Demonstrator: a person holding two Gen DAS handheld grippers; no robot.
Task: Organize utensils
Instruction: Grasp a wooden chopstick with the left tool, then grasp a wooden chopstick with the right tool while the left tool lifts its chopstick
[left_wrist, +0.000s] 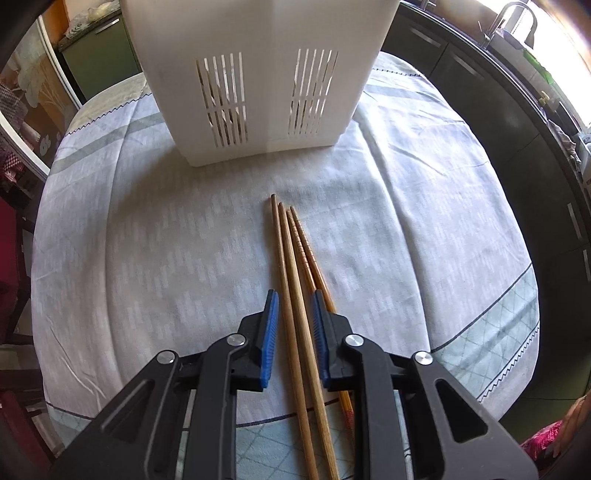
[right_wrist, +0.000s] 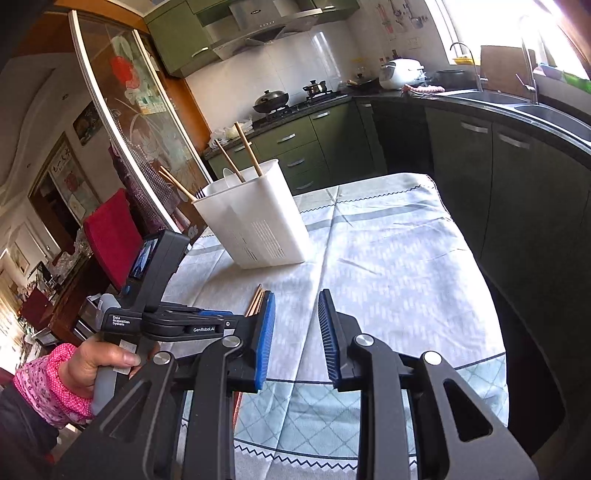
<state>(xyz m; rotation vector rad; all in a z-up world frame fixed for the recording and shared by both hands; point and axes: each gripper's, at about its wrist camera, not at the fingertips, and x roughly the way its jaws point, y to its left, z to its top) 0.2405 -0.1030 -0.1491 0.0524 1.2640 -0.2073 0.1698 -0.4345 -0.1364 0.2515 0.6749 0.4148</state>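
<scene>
Several wooden chopsticks (left_wrist: 291, 251) lie side by side on the tablecloth (left_wrist: 147, 240), pointing toward the white slotted utensil holder (left_wrist: 255, 92). My left gripper (left_wrist: 294, 295) points down over them. Two chopsticks run between its blue pads (left_wrist: 269, 332) with small gaps either side, and the others pass under the right finger. In the right wrist view the holder (right_wrist: 258, 225) stands upright with chopsticks (right_wrist: 247, 147) and a white spoon (right_wrist: 231, 177) sticking out. My right gripper (right_wrist: 297, 295) hovers open above the cloth with nothing between its fingers. The chopstick tips (right_wrist: 256, 301) show just left of it.
A hand in a pink sleeve (right_wrist: 51, 384) holds the left gripper's black body (right_wrist: 166, 321). A red chair back (right_wrist: 110, 236) stands beyond the table's left side. Dark cabinets (right_wrist: 480, 177) and a sink (right_wrist: 535, 107) run along the right. The cloth (right_wrist: 388, 258) to the right of the holder is bare.
</scene>
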